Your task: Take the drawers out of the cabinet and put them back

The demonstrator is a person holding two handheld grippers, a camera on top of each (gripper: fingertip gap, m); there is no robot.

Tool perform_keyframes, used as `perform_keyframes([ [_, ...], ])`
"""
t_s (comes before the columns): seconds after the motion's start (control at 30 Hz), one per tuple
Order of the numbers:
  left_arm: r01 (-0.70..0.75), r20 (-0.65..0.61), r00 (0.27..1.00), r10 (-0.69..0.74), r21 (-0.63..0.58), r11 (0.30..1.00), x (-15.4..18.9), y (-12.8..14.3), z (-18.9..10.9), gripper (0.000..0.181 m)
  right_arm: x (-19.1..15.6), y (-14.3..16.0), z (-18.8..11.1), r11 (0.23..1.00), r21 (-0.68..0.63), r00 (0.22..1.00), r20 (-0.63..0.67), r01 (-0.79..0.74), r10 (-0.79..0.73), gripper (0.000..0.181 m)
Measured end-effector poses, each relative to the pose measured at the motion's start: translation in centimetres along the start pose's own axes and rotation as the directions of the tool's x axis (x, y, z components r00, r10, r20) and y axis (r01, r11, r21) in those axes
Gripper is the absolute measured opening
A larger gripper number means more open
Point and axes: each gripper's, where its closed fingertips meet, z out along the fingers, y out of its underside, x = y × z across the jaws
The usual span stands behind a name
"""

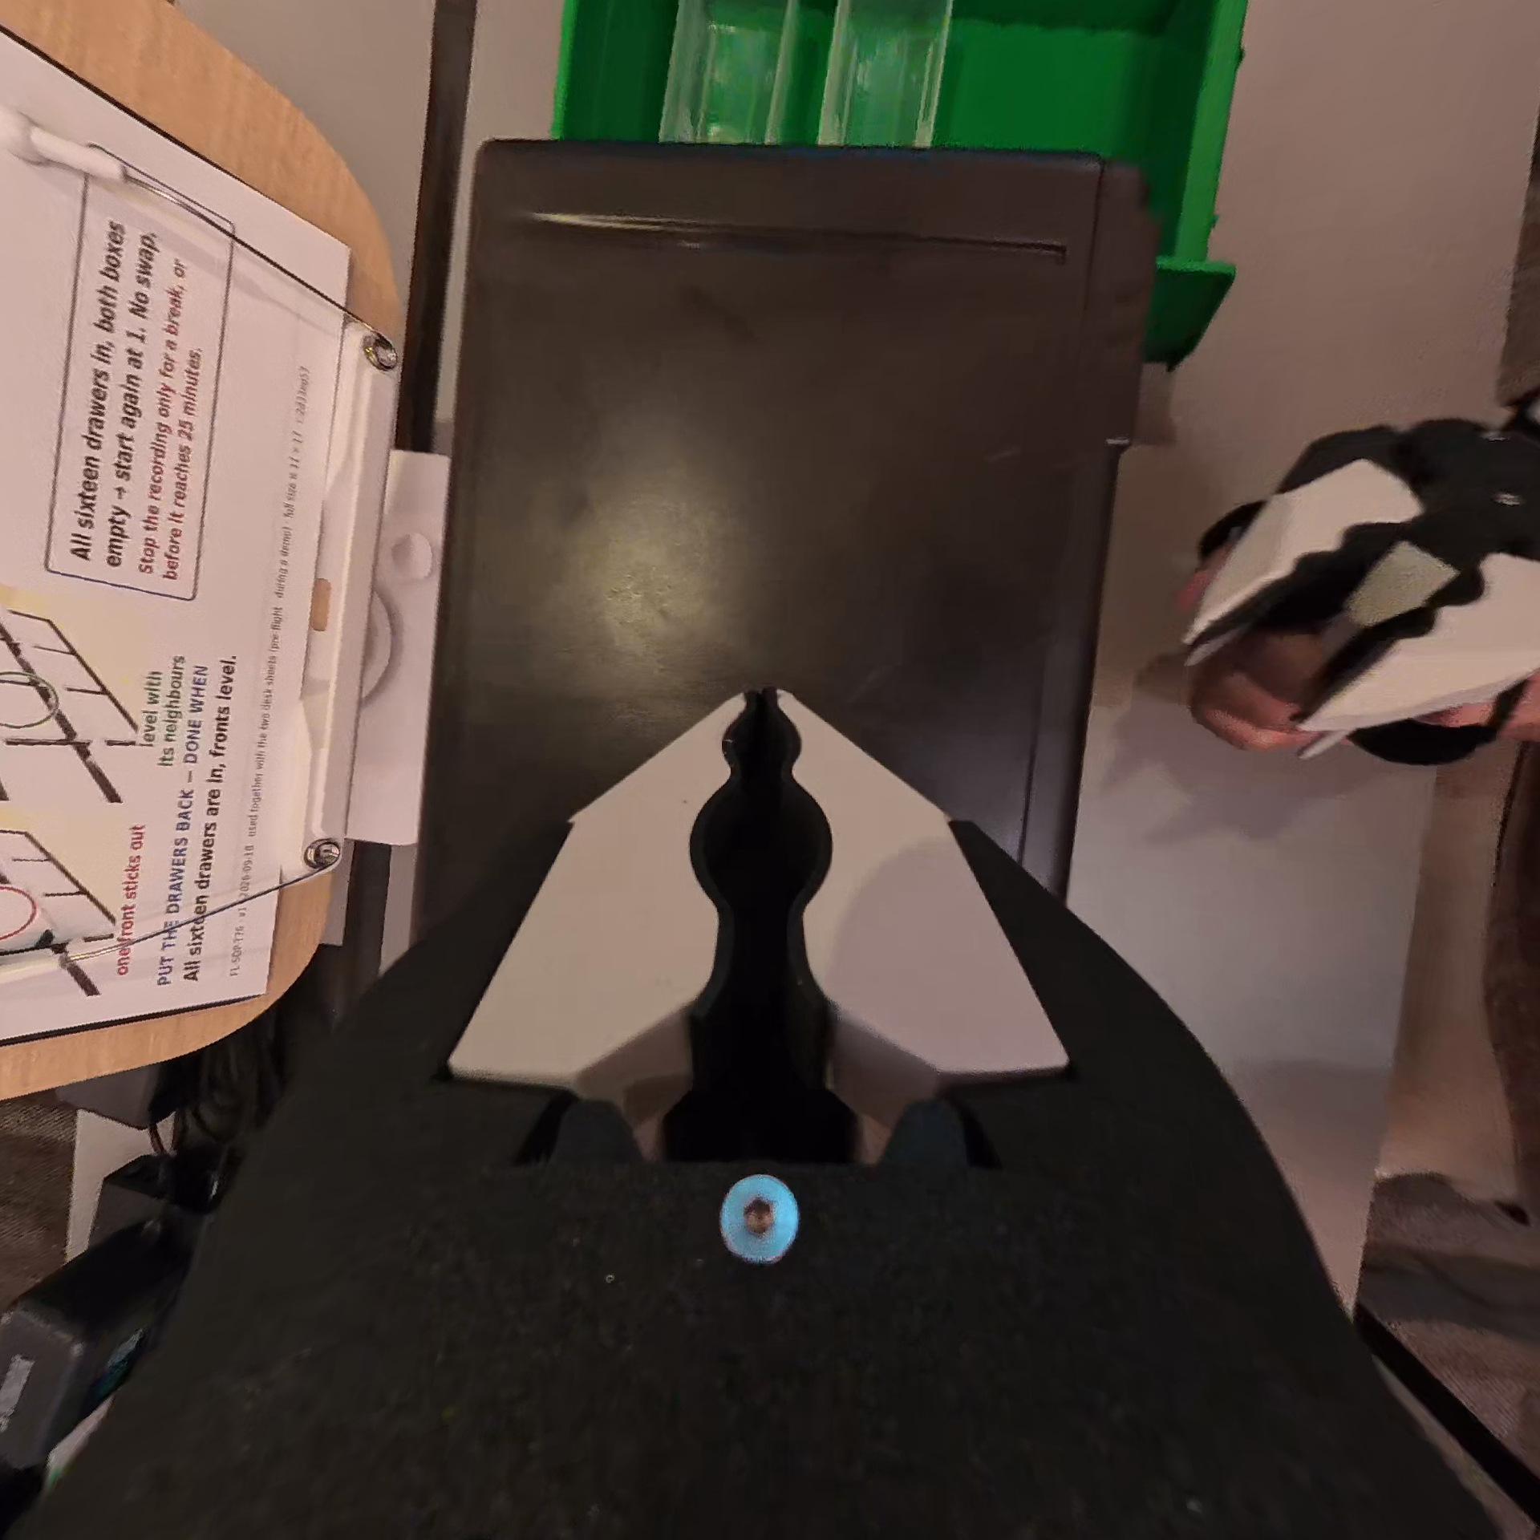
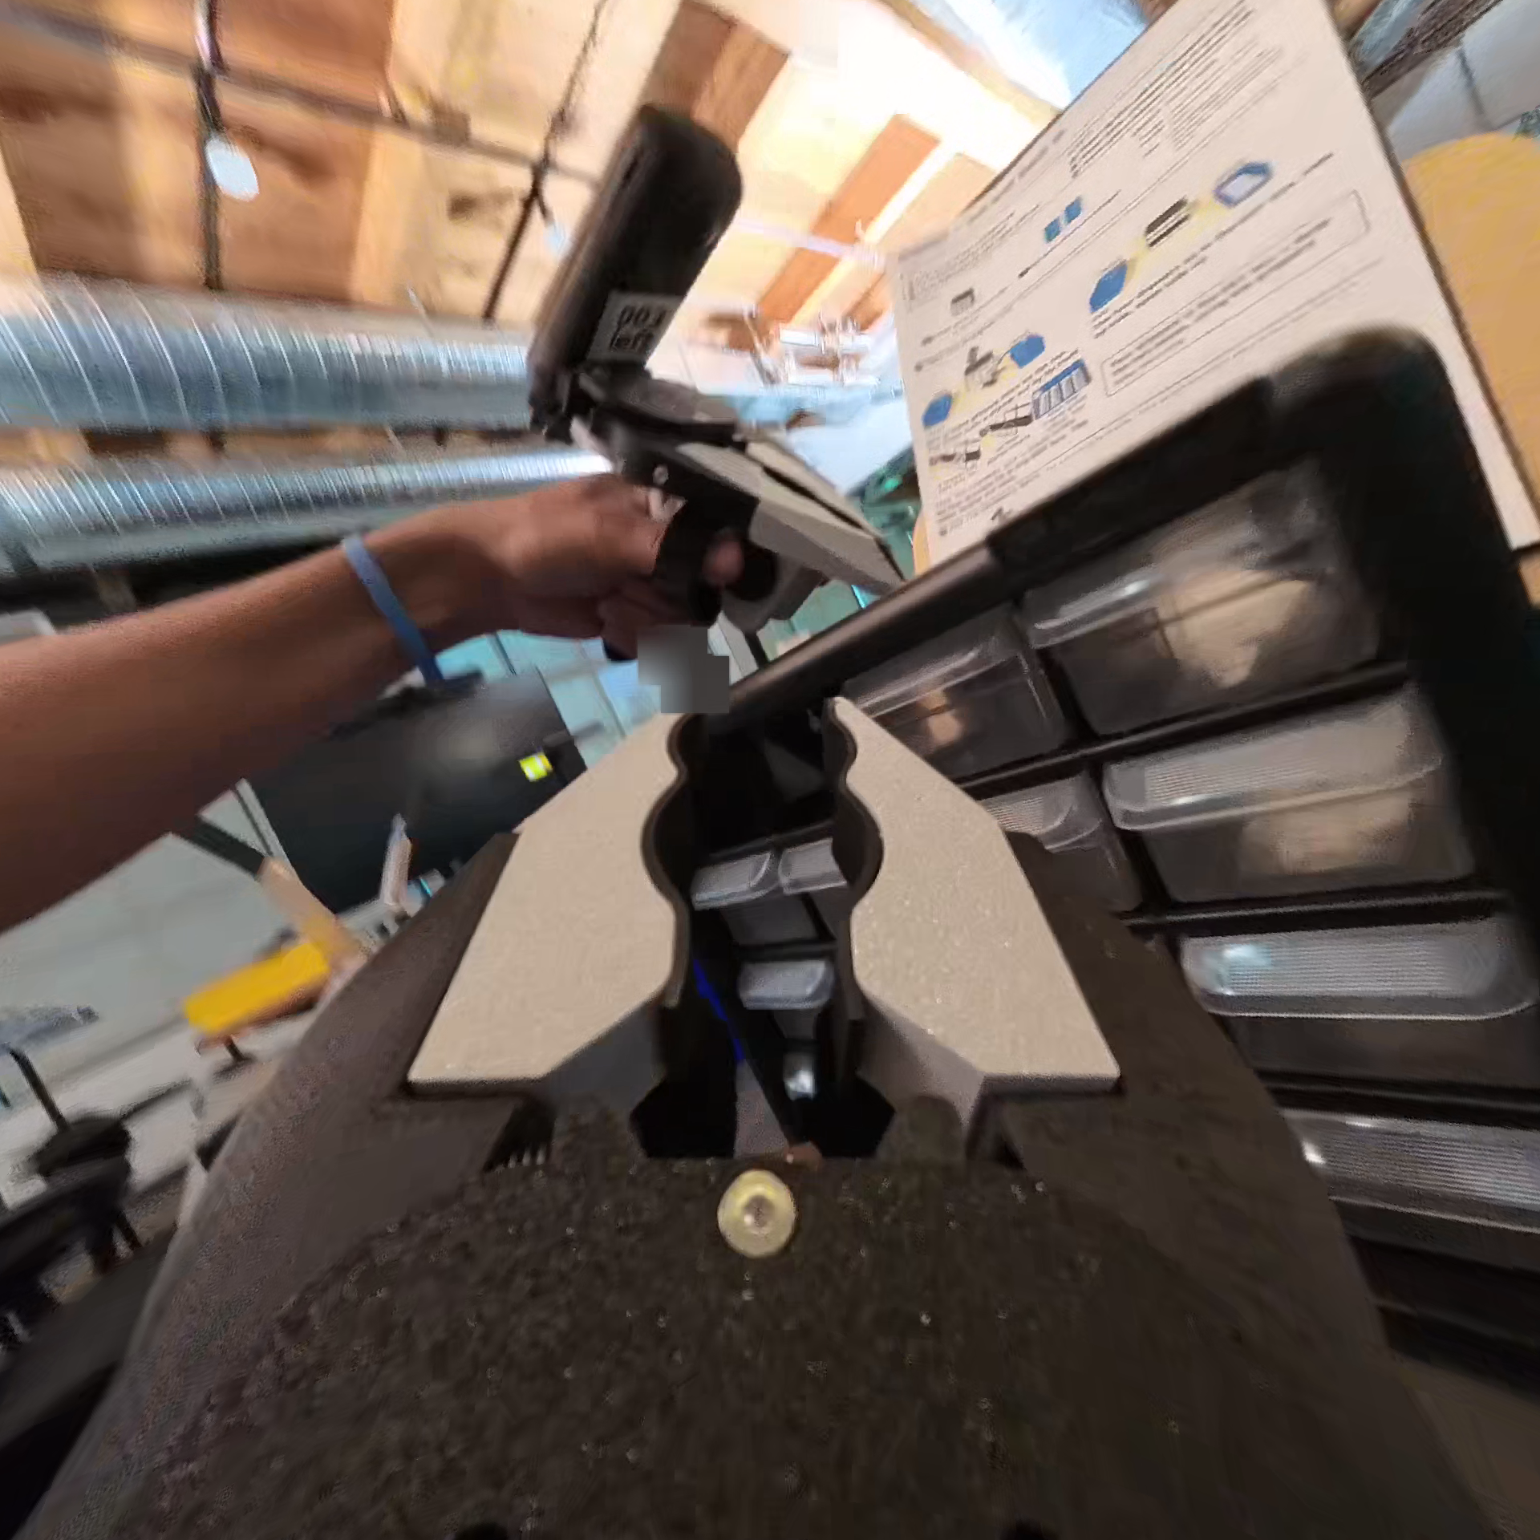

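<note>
The black cabinet (image 1: 775, 467) is seen from above in the left wrist view. My left gripper (image 1: 762, 696) is shut and empty, with its tips over the cabinet's top. In the right wrist view the cabinet (image 2: 1417, 400) shows its front, with several clear drawers (image 2: 1208, 600) pushed into their slots. My right gripper (image 2: 760, 717) is open and empty, and points at the front's left side, where small drawer fronts (image 2: 775, 875) show between the fingers. The left gripper (image 2: 833, 517) sits at the cabinet's top edge, held by a hand. The right gripper (image 1: 1367, 583) shows right of the cabinet.
A green bin (image 1: 1083, 100) holding clear drawers (image 1: 800, 75) stands behind the cabinet. A wooden table (image 1: 358, 275) with an instruction sheet (image 1: 167, 500) is at the left. Another printed sheet (image 2: 1150, 275) stands behind the cabinet. A person's forearm (image 2: 208, 692) crosses the left side.
</note>
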Motion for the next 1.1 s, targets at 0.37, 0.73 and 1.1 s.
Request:
perform_keyframes([
  [0.37, 0.002, -0.048, 0.999, -0.002, 0.011, 1.0, 1.7, -0.1, 0.0, 0.0, 3.8, 1.5, 1.5, 0.935, 0.138, 0.945, 0.028, -0.326, 0.326, 0.017],
  [0.73, 0.015, -0.057, 0.998, -0.013, 0.036, 0.999, 1.7, -0.1, 0.0, 0.0, 3.7, 0.2, 2.1, 0.794, 0.268, 0.838, 0.2, -0.545, 0.507, 0.012],
  [1.1, 0.009, -0.051, 0.999, -0.008, 0.027, 1.0, 1.7, -0.1, 0.0, 0.0, 3.7, 0.1, 2.9, 0.708, 0.369, 0.796, 0.213, -0.602, 0.566, 0.002],
])
